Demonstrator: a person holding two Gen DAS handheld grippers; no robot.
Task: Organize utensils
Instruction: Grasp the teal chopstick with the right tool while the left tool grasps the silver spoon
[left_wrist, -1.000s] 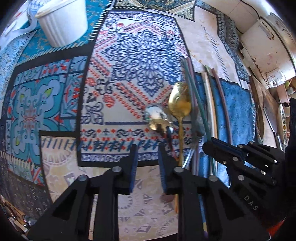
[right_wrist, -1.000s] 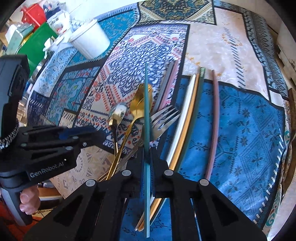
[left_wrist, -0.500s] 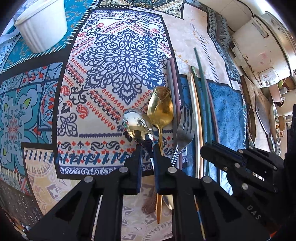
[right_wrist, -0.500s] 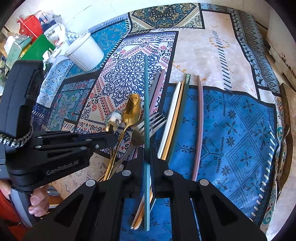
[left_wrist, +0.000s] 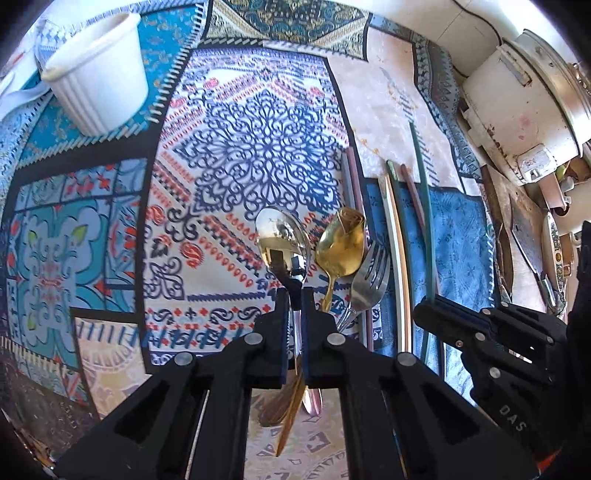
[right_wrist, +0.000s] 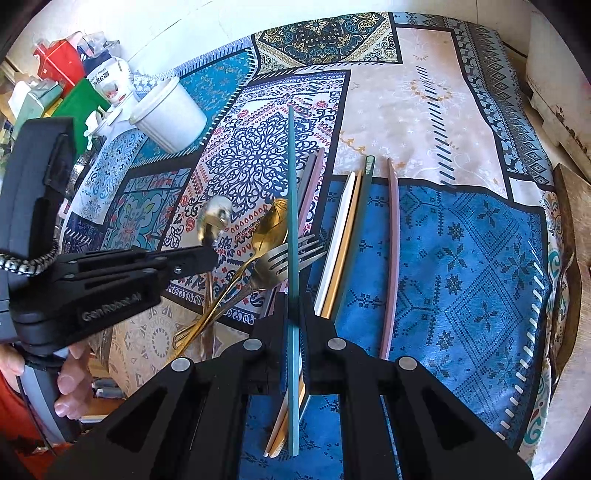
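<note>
My left gripper (left_wrist: 294, 295) is shut on the handle of a silver spoon (left_wrist: 281, 240) and holds it lifted above the patterned cloth; the spoon also shows in the right wrist view (right_wrist: 215, 218). My right gripper (right_wrist: 294, 300) is shut on a teal chopstick (right_wrist: 291, 206), held above the cloth; it shows in the left wrist view (left_wrist: 422, 195) too. A gold spoon (left_wrist: 341, 247) and a silver fork (left_wrist: 369, 277) lie just right of the silver spoon. Several chopsticks, white (right_wrist: 338, 243), dark green (right_wrist: 360, 218) and mauve (right_wrist: 393, 236), lie side by side on the blue patch.
A white ribbed cup (left_wrist: 98, 83) stands at the far left of the cloth, also in the right wrist view (right_wrist: 170, 114). A white appliance (left_wrist: 517, 110) sits at the right edge. Boxes and packets (right_wrist: 62, 81) crowd the far left corner.
My left gripper moved onto the silver spoon's handle, shut on it and lifted it. My right gripper kept the teal chopstick and rose slightly to the right.
</note>
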